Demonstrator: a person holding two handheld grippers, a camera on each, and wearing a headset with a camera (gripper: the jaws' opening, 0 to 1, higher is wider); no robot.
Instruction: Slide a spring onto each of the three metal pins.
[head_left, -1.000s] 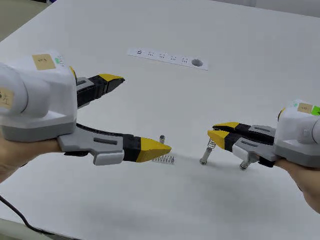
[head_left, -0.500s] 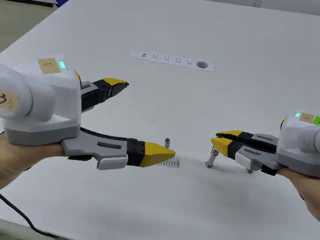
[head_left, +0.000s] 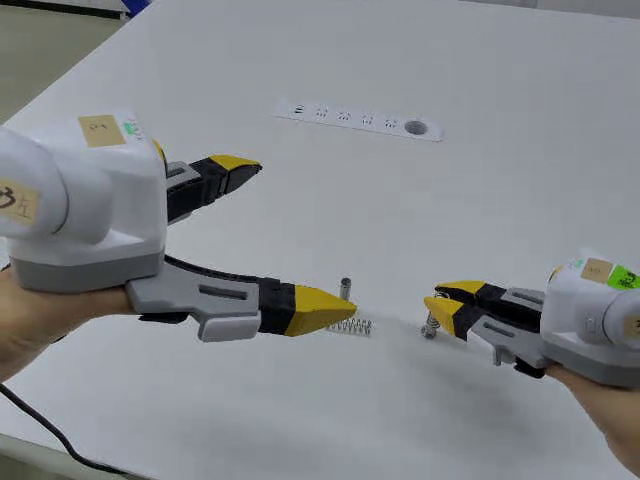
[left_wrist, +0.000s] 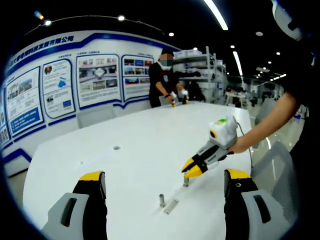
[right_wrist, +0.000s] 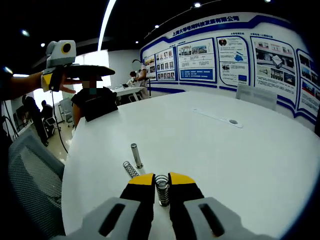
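Observation:
My left gripper (head_left: 290, 235) hovers wide open over the white table (head_left: 480, 180), holding nothing. Just past its lower tip a bare metal pin (head_left: 346, 288) stands upright, with a loose spring (head_left: 352, 326) lying beside it. My right gripper (head_left: 445, 300) sits low at the right, its jaws shut on a spring (right_wrist: 161, 189) that sits on a second pin (head_left: 431, 324). The right gripper view also has the bare pin (right_wrist: 134, 154) and the loose spring (right_wrist: 130, 169) just ahead. In the left gripper view, the bare pin (left_wrist: 162, 200), loose spring (left_wrist: 171, 206) and right gripper (left_wrist: 192, 170) lie between my jaws.
A white power strip (head_left: 355, 118) lies at the far side of the table. A mesh chair (right_wrist: 30, 170) stands off the table's edge. A person (left_wrist: 167, 80) works with grippers at the table's far end.
My right gripper has sunk closer to the table, and the spring in its jaws now sits lower on the pin. The left gripper has stayed open in place.

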